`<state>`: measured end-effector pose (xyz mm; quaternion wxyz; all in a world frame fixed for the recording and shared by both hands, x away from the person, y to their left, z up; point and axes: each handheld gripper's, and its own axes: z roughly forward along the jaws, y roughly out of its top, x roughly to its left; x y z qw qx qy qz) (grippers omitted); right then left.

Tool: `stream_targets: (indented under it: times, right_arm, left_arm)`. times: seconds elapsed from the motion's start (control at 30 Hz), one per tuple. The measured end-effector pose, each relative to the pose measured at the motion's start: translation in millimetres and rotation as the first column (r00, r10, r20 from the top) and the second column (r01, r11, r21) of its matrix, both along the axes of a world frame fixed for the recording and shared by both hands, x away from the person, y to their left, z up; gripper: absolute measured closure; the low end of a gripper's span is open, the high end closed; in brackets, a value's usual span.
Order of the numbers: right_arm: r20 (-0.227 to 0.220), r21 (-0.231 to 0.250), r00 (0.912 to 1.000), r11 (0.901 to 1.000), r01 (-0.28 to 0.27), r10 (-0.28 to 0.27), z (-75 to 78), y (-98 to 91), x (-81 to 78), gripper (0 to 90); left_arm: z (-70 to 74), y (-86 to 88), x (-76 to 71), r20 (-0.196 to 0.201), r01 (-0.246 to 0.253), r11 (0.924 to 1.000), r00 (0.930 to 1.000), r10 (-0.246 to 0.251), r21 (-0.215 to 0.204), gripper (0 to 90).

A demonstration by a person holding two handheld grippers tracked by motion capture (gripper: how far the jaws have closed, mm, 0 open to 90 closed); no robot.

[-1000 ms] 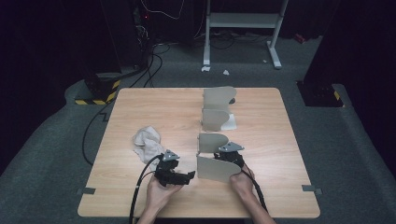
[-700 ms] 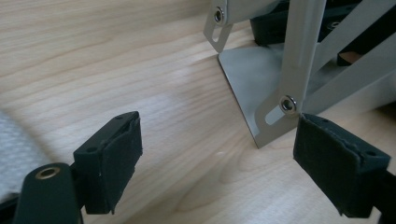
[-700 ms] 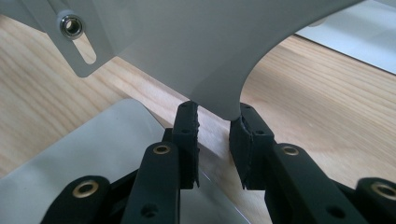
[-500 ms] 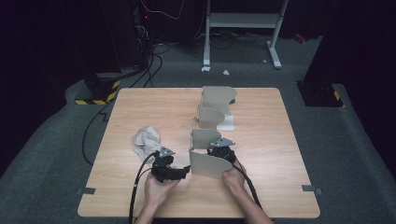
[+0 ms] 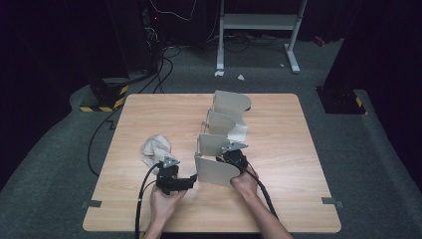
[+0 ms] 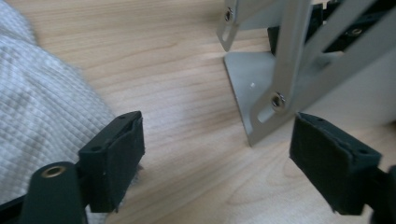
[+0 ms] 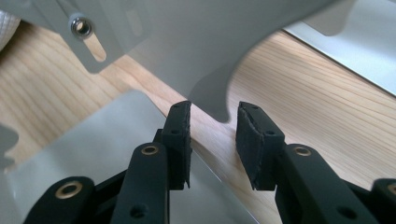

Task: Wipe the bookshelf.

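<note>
A: Beige sheet-metal rack [image 5: 219, 149], centre of the high view on the wood table [image 5: 298, 164] — bent dividers, curved tops, slotted brackets, bolts. Step?

B: Looks like repositioning the rack. Right gripper [image 5: 234, 160] sits behind the nearest divider; in its own view the jaws have just been opening, a panel edge hanging in the gap, pads [image 7: 180, 140] not pressing.

A: Left gripper [image 5: 189, 180]?

B: Jaws wide, empty, facing the rack's lower-left corner bracket [image 6: 261, 112]. White waffle-weave cloth [image 5: 155, 149] just left of it.

A: Next?

B: Probably a fresh grip on the thin panel, squarely; smooth metal may slip.
</note>
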<state>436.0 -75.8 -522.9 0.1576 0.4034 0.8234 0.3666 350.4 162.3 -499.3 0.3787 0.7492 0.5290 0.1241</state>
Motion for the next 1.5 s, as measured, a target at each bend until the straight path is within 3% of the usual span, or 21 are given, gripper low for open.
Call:
stream_targets:
  times: [0.17,0.3,0.43,0.53,0.73,1.07,1.3,1.5]
  right_arm:
    - [-0.003,0.004,0.9999,0.9999,-0.012,0.012,7.1,-16.3,-2.2,66.0]
    - [-0.010,-0.002,0.9998,0.9999,-0.015,0.015,11.8,-30.2,0.4,66.8]
    - [-0.009,0.013,0.9999,0.9999,0.005,-0.005,19.6,-47.5,6.2,68.1]
    - [-0.012,0.016,0.9998,0.9998,0.015,-0.015,28.5,-55.9,17.1,68.6]
    - [-0.011,0.012,0.9999,0.9999,0.006,-0.006,41.0,-54.1,29.0,65.7]
    - [0.001,0.024,0.9987,0.9984,-0.052,0.052,43.4,-44.3,28.3,66.0]
    - [0.021,0.008,0.9946,0.9947,-0.102,0.102,54.7,-35.4,26.9,66.7]
    - [0.013,0.028,0.9912,0.9908,-0.132,0.132,54.5,-31.5,26.3,66.7]
  left_arm:
    - [-4.2,-5.3,1.1,-0.020,0.005,0.9997,0.9998,-0.004,0.022,17.0]
    - [-4.6,-8.9,1.3,-0.011,0.014,0.9998,0.9998,-0.013,0.018,17.1]
    - [-5.9,-10.2,4.0,-0.012,0.024,0.9997,0.9996,-0.025,-0.008,16.9]
    - [-6.6,-12.0,7.3,-0.016,0.026,0.9997,0.9995,-0.026,0.002,17.6]
    - [-2.2,-8.9,10.6,-0.001,0.000,1.0000,1.0000,0.000,0.001,19.0]
    - [-2.3,-7.3,16.9,-0.008,-0.012,0.9999,0.9999,0.012,0.005,19.5]
    - [-2.6,-9.7,17.1,-0.009,-0.009,1.0000,0.9999,0.009,0.004,20.1]
    - [-1.5,-9.8,18.7,-0.009,-0.005,0.9998,1.0000,0.005,0.018,19.8]
